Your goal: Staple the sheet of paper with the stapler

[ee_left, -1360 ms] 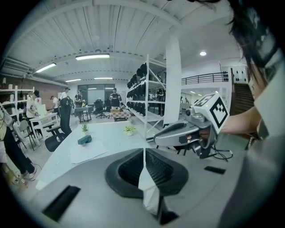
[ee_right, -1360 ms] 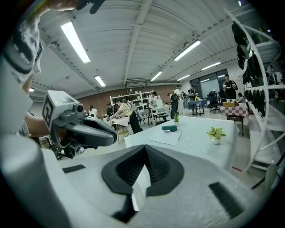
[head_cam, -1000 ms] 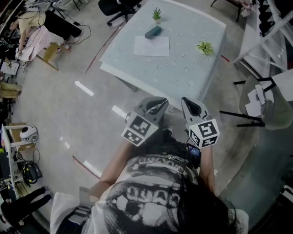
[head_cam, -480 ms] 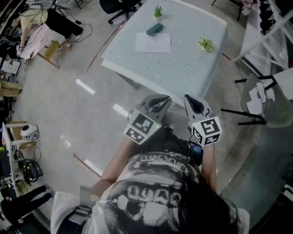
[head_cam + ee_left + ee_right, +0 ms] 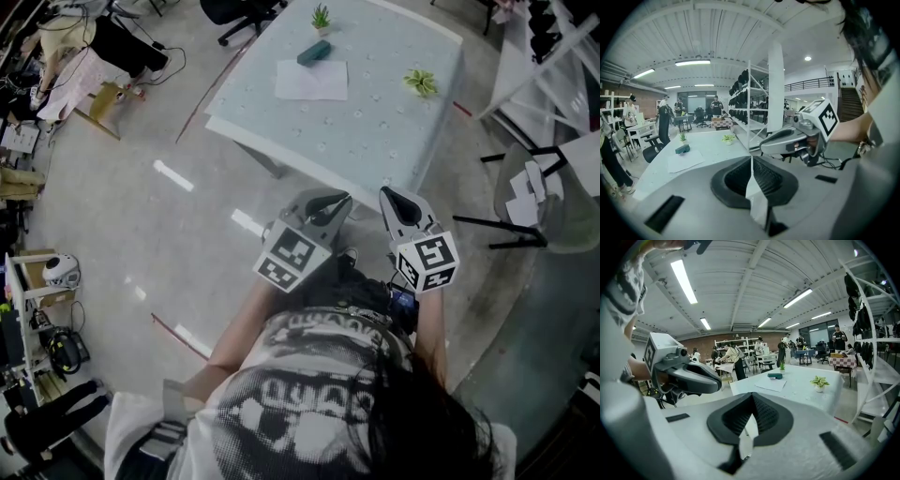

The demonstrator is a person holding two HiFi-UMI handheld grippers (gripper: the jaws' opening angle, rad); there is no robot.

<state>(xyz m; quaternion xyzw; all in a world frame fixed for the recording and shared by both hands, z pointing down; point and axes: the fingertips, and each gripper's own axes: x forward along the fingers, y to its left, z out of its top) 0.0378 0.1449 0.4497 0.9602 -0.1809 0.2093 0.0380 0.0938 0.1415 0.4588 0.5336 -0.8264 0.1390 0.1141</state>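
A white sheet of paper (image 5: 311, 80) lies on the pale table (image 5: 375, 122), with a dark green stapler (image 5: 313, 52) just beyond its far edge. Both show small in the left gripper view, the paper (image 5: 684, 161) and stapler (image 5: 682, 149), and in the right gripper view, the paper (image 5: 771, 384) and stapler (image 5: 775, 376). My left gripper (image 5: 323, 200) and right gripper (image 5: 396, 200) are held side by side near my chest, well short of the table. Both are shut with nothing between their jaws.
Two small potted plants (image 5: 321, 17) (image 5: 419, 82) stand on the table. Black office chairs (image 5: 239, 11) sit at its far side, white shelving racks (image 5: 553, 66) to the right, and a stool with papers (image 5: 525, 202) nearby. People stand farther off in the room (image 5: 729, 359).
The view has shifted a little, so the table sits slightly higher in the picture. Both grippers stay close to my chest and stay shut.
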